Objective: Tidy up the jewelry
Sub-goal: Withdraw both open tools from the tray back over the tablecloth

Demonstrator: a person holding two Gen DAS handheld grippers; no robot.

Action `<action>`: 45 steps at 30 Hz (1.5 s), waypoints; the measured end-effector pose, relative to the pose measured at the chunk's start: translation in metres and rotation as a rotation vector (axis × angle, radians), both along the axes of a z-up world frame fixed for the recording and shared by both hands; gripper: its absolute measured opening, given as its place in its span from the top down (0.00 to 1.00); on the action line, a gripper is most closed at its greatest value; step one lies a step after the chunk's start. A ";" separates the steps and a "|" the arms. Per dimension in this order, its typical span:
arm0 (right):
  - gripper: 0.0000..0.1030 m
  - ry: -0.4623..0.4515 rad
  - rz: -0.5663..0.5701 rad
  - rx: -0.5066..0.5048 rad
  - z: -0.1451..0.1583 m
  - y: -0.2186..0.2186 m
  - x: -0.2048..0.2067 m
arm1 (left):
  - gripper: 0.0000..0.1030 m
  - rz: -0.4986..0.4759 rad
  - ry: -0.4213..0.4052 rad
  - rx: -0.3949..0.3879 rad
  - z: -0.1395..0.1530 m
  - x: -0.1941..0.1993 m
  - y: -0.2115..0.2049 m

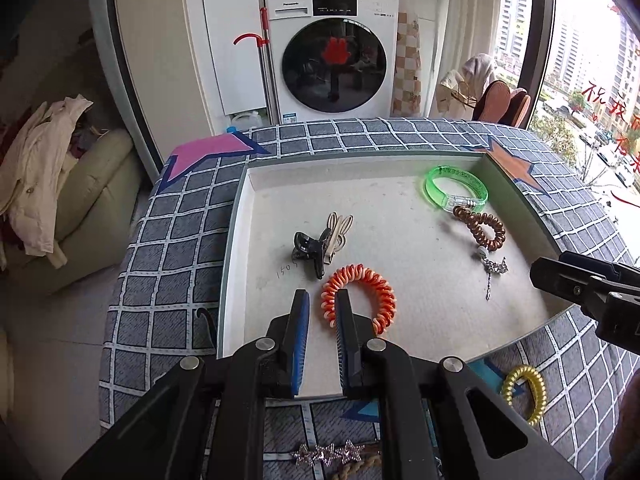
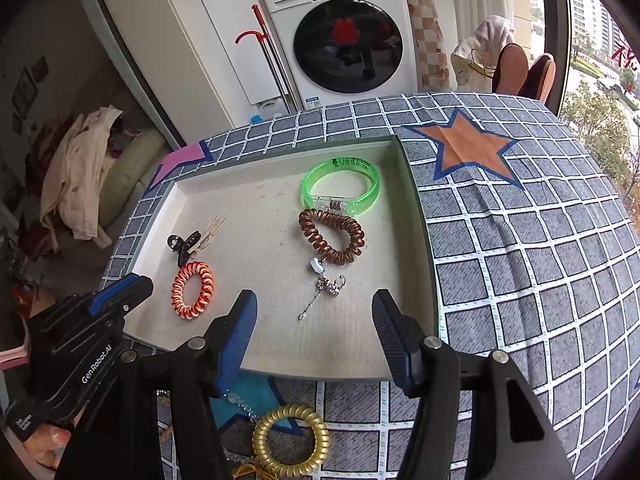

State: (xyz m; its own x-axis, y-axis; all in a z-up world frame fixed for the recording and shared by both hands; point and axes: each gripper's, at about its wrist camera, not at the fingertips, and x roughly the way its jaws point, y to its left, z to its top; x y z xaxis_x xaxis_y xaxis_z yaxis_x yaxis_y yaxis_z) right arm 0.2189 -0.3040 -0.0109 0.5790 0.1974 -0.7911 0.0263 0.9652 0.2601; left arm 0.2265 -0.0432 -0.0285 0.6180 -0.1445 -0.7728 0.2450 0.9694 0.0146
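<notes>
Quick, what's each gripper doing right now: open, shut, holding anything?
Left gripper: narrow gap, holding nothing.
Right gripper: open, empty.

L gripper: fingers narrow, empty | R gripper: fingers wide, empty, both angled down

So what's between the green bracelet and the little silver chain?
The brown coil hair tie lies between the green bracelet and the silver chain; right wrist view shows it best.

A lived-in home, near the laundry corner: a white washing machine stands against the wall with a mop beside it, clothes lie heaped on a cream sofa, and apartment blocks show through the window
</notes>
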 end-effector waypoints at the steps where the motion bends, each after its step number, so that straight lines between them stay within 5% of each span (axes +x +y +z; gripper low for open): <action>1: 0.38 -0.006 -0.006 -0.005 0.002 0.000 -0.003 | 0.68 -0.002 0.001 -0.001 0.001 -0.002 0.000; 9: 0.35 -0.032 -0.015 0.001 0.018 0.001 -0.030 | 0.68 -0.006 -0.014 -0.037 0.016 -0.025 0.011; 12: 0.31 -0.035 -0.019 -0.005 0.021 0.003 -0.041 | 0.00 0.010 -0.022 -0.068 0.022 -0.037 0.020; 13: 0.22 -0.033 -0.020 -0.002 0.021 0.003 -0.045 | 0.00 0.025 -0.059 -0.079 0.026 -0.045 0.024; 19: 0.21 -0.056 -0.051 0.033 0.025 0.000 -0.076 | 0.00 0.024 -0.072 -0.071 0.033 -0.075 0.034; 22: 0.00 -0.072 -0.058 0.049 0.022 -0.001 -0.092 | 0.00 0.023 -0.078 -0.066 0.031 -0.089 0.039; 29: 0.00 -0.032 -0.051 0.105 0.004 -0.003 -0.114 | 0.00 0.013 -0.003 -0.089 0.007 -0.107 0.047; 45: 0.00 0.133 -0.074 0.000 -0.046 -0.005 -0.125 | 0.00 0.135 0.068 -0.050 -0.037 -0.117 0.077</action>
State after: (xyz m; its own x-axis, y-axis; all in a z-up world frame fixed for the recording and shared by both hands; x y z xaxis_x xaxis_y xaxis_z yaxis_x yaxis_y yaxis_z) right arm 0.0941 -0.3093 -0.0564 0.4818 0.1580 -0.8619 0.1316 0.9594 0.2494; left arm 0.1090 0.0341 -0.0655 0.5808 -0.1031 -0.8075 0.1113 0.9927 -0.0467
